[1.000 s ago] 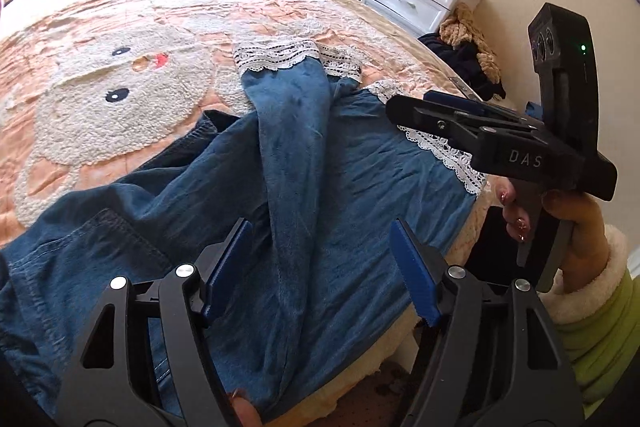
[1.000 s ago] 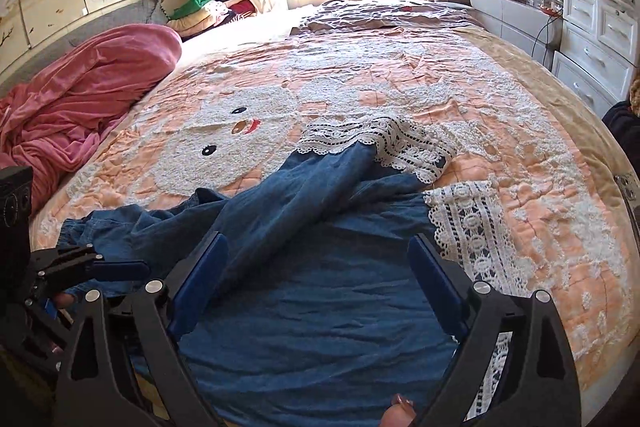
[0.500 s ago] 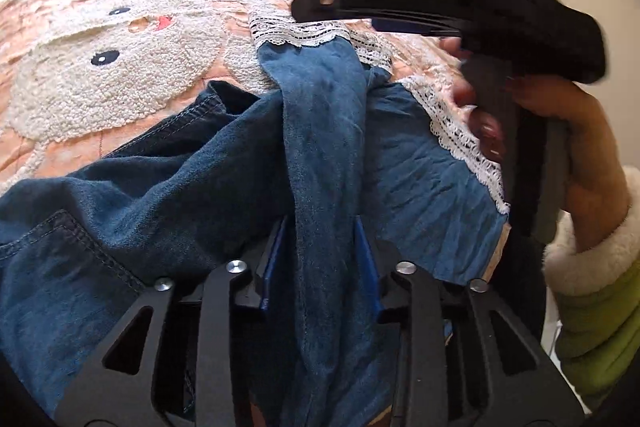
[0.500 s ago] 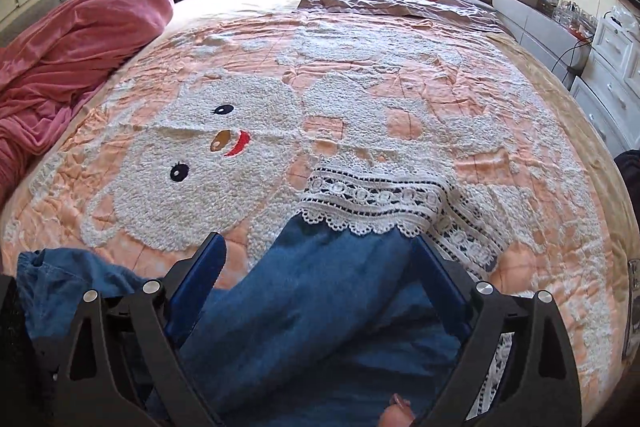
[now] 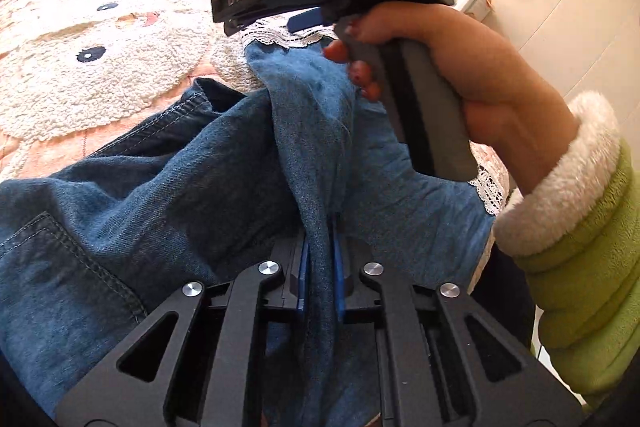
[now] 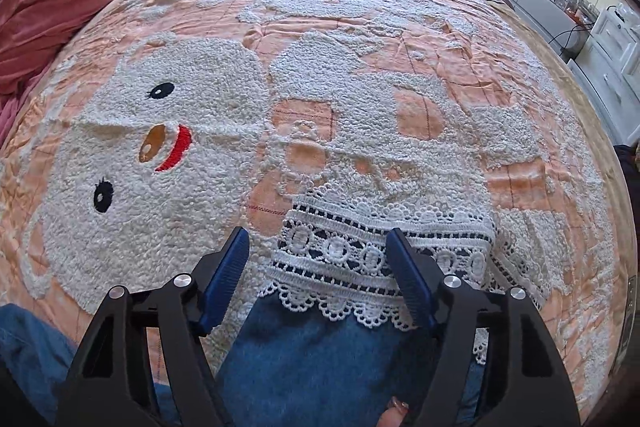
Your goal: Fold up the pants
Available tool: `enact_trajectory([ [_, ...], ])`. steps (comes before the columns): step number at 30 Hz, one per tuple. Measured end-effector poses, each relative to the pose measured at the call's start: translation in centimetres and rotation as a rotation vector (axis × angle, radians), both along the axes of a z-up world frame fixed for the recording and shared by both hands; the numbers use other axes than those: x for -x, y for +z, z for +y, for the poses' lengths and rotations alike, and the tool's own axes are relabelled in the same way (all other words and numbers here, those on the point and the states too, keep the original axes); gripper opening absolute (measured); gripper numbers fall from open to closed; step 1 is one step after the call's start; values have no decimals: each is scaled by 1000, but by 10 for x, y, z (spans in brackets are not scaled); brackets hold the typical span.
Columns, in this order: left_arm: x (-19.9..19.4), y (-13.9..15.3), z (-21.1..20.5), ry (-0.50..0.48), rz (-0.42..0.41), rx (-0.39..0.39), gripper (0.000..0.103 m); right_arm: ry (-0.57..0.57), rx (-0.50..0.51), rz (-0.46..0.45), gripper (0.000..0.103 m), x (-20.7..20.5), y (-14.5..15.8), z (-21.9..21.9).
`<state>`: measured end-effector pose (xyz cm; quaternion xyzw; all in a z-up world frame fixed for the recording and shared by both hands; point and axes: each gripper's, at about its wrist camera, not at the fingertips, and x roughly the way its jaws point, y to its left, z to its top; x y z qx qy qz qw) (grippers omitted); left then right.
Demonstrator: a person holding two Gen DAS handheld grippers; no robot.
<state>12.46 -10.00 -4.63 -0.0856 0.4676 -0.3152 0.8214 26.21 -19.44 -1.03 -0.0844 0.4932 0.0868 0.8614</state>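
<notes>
A: In the left wrist view, where are the denim pants?

B: Rumpled across the near edge of the bed, on the teddy-bear bedspread. One leg runs away from the camera to a lace-trimmed hem. The left gripper is clamped tight on a raised ridge of that leg, its blue pads pressing the denim from both sides.

A: How will they handle?

B: My guess: soft, limp, fairly weighty denim that sags and drags. Best pinched at seams or hems. The lace looks delicate and could snag.

A: And the other hand?

B: The right hand carries its gripper out over the hem.

A: The right wrist view?

B: The right gripper is about half open and closing, with the lace cuff between its pads. The right pad overlaps the lace; the left one sits just beside its corner, over the bedspread. No grip yet.
</notes>
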Motion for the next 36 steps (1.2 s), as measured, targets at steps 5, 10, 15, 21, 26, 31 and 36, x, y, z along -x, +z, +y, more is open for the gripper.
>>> enact_trajectory([
  [5,-4,10,3,4,1,12,2,-9,-25,14,18,-10,-7,-5],
  [10,0,13,15,9,-4,20,1,-37,-186,-24,12,3,20,-38],
  [15,2,20,16,0,-19,10,0,-88,-370,-107,10,39,56,-89],
  [21,9,27,12,-30,-74,-28,0,-191,-519,-184,9,98,79,-155],
  [26,23,38,10,-66,-148,-77,0,-248,-594,-192,9,154,75,-195],
  [31,38,46,7,-98,-191,-107,0,-273,-610,-165,8,203,61,-216],
  [36,53,43,-4,-157,-213,-135,0,-319,-595,-140,8,242,40,-229],
])
